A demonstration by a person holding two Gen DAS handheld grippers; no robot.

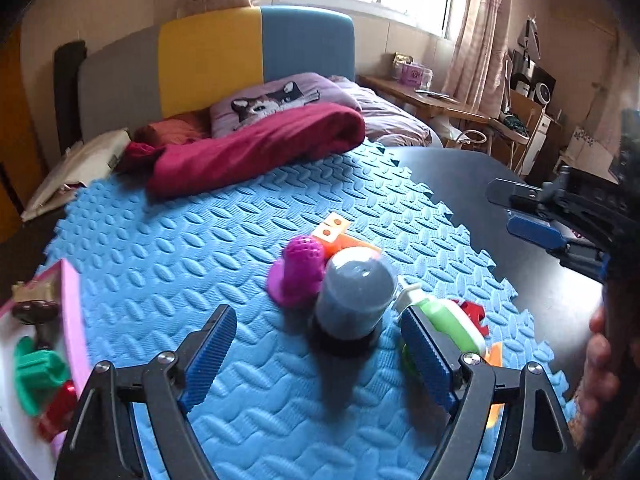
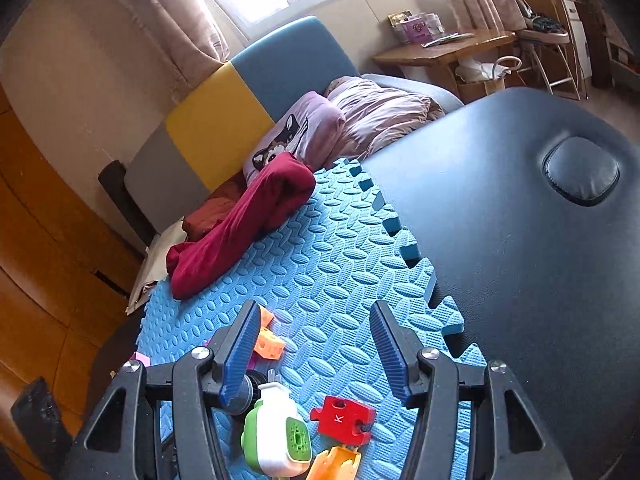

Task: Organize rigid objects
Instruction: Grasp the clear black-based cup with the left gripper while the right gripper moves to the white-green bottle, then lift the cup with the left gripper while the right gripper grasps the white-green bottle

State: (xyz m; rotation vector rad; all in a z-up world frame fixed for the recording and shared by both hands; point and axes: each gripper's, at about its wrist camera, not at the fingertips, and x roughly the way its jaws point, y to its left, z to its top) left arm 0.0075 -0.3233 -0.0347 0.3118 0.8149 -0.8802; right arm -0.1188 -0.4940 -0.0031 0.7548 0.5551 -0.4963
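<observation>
The left gripper [image 1: 316, 356] is held with jaws spread and nothing between them, aimed at the grey domed container [image 1: 354, 296] at twelve o'clock from it. The right gripper [image 2: 312, 354] is likewise parted and empty, over bare blue foam mat [image 2: 340, 248].

The container could be toppled if one pad catches its side, because the magenta knobbed piece [image 1: 298, 272] touches it at ten o'clock and the green-and-white toy [image 1: 440, 320] crowds it at three o'clock; either neighbour may be dragged along. On the soft mat a nudged piece could roll.

On the mat are counted: one grey container, one magenta piece, one green-and-white toy, one red puzzle piece [image 2: 342, 416], and apparently two orange pieces [image 2: 270, 344], partly hidden. In the pink-edged tray [image 1: 70, 316] at nine o'clock, one green piece [image 1: 36, 372] and other blurred pieces are seen.
</observation>
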